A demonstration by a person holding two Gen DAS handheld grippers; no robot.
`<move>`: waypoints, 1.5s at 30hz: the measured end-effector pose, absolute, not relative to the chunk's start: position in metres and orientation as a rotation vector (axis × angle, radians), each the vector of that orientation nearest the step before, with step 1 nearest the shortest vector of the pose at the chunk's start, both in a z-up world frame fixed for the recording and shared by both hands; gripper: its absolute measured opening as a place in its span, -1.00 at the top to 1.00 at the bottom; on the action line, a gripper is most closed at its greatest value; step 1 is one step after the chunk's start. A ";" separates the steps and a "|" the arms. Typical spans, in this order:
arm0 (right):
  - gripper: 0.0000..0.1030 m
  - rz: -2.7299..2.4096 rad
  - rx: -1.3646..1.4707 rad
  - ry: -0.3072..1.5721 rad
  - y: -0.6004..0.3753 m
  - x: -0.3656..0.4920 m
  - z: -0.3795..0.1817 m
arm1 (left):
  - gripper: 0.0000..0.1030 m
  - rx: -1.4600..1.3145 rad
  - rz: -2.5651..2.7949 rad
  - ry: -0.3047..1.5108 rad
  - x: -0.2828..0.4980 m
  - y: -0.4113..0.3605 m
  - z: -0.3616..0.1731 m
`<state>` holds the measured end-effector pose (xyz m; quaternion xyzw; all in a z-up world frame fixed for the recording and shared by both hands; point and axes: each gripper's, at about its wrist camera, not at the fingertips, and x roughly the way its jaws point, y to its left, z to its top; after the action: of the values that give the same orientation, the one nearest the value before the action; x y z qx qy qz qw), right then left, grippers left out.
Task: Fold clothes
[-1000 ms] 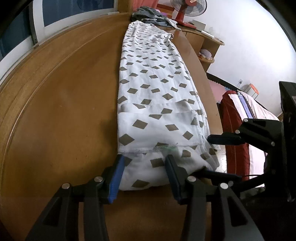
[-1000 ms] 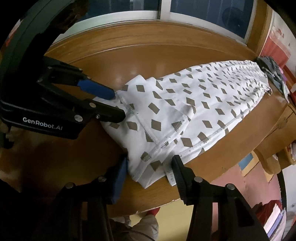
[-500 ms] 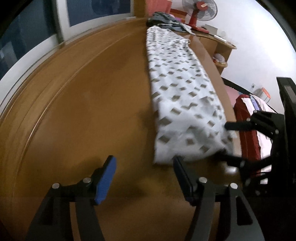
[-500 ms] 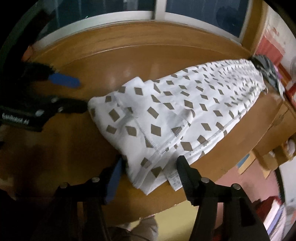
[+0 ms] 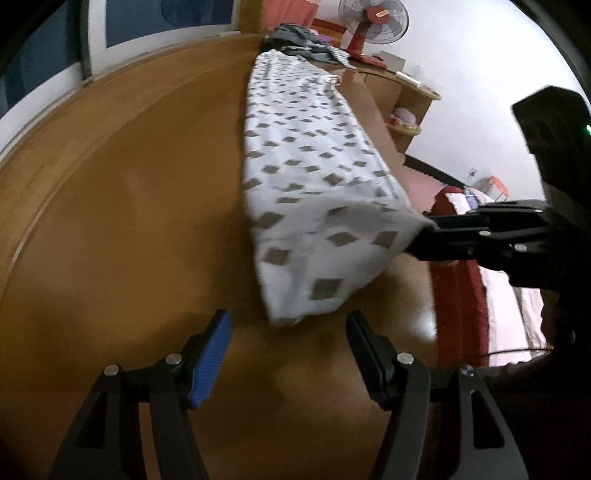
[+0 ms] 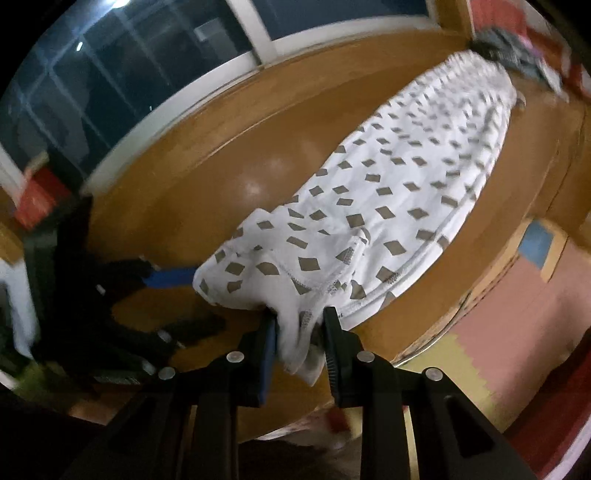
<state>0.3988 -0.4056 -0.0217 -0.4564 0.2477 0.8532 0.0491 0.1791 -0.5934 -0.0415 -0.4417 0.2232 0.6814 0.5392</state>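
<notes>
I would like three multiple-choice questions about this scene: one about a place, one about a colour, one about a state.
1. Where does the far end of the white patterned garment lie?
A. beside the dark pile of clothes
B. on the floor
C. inside a basket

2. What colour is the fan behind the table?
A. green
B. red
C. yellow

3. In what state is the left tool?
A. shut on the garment
B. shut on nothing
C. open, holding nothing

Answers: 1 A, its far end reaches the pile; 2 B, the stand and hub are red; 3 C, its fingers stand apart, while the right tool grips the cloth.
</notes>
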 end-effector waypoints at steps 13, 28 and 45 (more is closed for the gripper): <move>0.52 2.657 -1.339 0.976 -0.364 0.404 -0.001 | 0.15 -0.956 1.620 0.499 0.158 -0.554 0.014; 0.52 2.642 -1.267 0.796 -0.292 0.370 -0.012 | 0.11 -1.015 1.753 0.559 0.126 -0.469 0.002; 0.18 2.738 -1.398 0.905 -0.261 0.371 -0.038 | 0.10 -1.154 1.701 0.588 0.122 -0.436 -0.024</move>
<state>0.3706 -0.2612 -0.0376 -0.4360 0.2824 0.8539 -0.0313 0.1221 -0.4363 -0.0237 -0.4734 0.2409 0.6974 0.4811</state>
